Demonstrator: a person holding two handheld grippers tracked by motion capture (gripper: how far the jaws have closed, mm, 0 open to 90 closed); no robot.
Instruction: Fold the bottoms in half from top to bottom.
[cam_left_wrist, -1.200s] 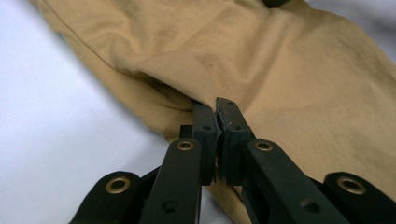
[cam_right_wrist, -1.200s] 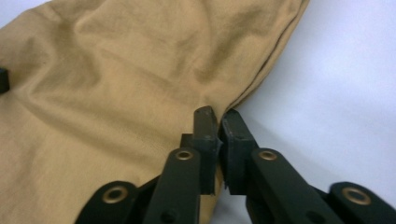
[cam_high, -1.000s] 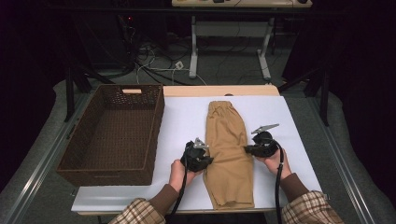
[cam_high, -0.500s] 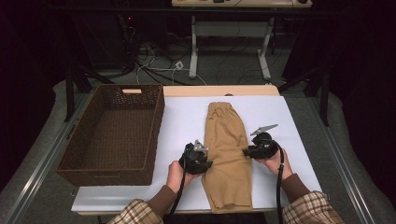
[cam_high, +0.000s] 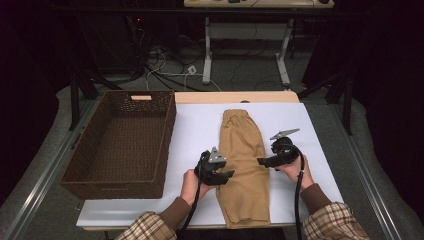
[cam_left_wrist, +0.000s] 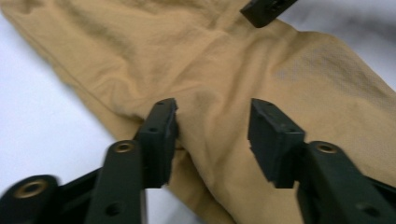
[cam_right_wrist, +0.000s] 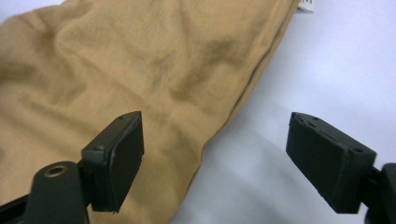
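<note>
One pair of tan trousers (cam_high: 243, 165) lies on one white tabletop (cam_high: 195, 127). One brown wicker basket (cam_high: 120, 145) sits beside it. Two tools are present: a left tool (cam_high: 231, 174) and a right tool (cam_high: 260, 161).

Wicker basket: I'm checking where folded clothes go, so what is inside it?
The wicker basket shows only its bare woven floor in the high view; its near wall hides the strip of floor just behind it.

The trousers (cam_high: 244, 165) are soft, matt tan cloth, lightly creased. Beside them, the basket (cam_high: 120, 145) is rough brown wicker. Under both, the table (cam_high: 195, 130) has a smooth white top.
</note>
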